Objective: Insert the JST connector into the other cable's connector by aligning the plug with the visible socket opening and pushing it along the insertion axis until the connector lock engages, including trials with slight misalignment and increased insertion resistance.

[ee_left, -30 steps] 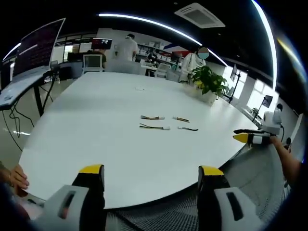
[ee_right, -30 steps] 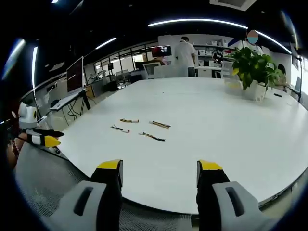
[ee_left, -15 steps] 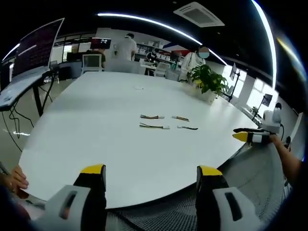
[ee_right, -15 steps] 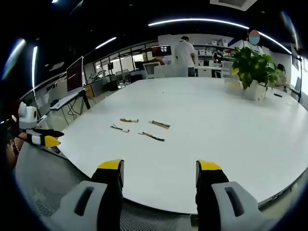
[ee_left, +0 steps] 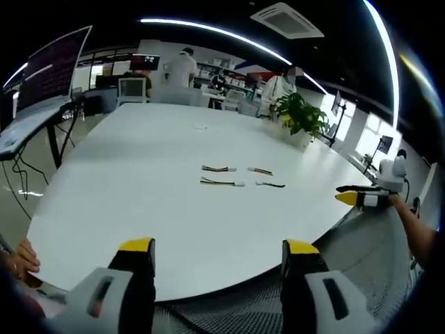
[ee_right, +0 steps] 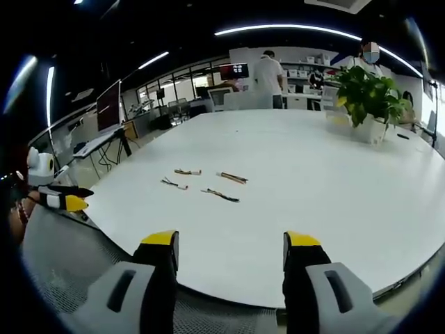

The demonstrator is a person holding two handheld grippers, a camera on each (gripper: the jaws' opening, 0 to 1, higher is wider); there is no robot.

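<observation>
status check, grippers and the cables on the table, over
Left gripper open, empty. Right gripper open, empty. Four cables loose mid-table, unmated. Path clear; potted plant far off.

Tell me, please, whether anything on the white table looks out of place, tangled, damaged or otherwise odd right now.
Nothing stands out. Four short wired cables lie flat and apart on the large white table, none tangled. A potted green plant stands upright. The left gripper and right gripper are open, holding nothing.
</observation>
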